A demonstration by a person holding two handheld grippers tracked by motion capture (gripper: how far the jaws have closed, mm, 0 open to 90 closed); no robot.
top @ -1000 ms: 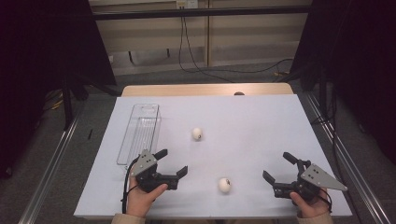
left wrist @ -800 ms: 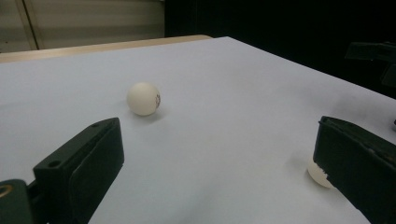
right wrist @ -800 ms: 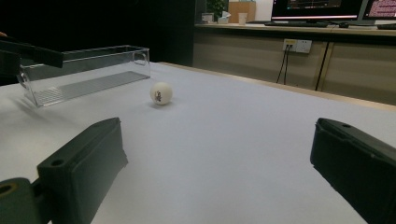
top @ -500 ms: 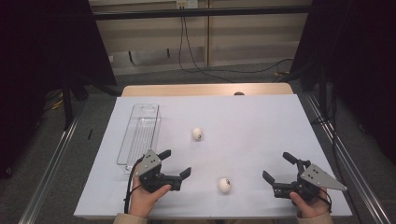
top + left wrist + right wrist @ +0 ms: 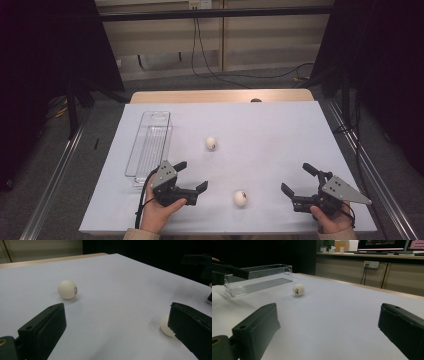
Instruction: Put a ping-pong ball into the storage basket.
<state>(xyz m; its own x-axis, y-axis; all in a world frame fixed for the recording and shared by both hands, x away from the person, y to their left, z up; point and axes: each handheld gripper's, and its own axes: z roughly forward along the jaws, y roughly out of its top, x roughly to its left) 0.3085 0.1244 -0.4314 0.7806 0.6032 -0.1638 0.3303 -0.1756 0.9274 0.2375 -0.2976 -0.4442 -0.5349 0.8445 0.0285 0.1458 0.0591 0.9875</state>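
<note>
Two white ping-pong balls lie on the white table. The far ball (image 5: pixel 211 143) rests near the middle, and the near ball (image 5: pixel 240 198) sits close to the front edge. My left gripper (image 5: pixel 192 175) is open, low over the table just left of the near ball. In the left gripper view the far ball (image 5: pixel 67 289) is ahead and the near ball (image 5: pixel 165 326) peeks from behind one jaw. My right gripper (image 5: pixel 295 177) is open at the front right, with nothing between its jaws. The right gripper view shows the far ball (image 5: pixel 298 289) ahead.
A clear plastic tray (image 5: pixel 150 145), empty, lies lengthwise on the table's left side, just beyond my left gripper; it is also seen as the tray (image 5: pixel 259 277). A wooden strip (image 5: pixel 220 96) borders the far table edge. Metal rails run along both sides.
My left gripper has shifted slightly to the right, toward the near ball. The right gripper and both balls have stayed put.
</note>
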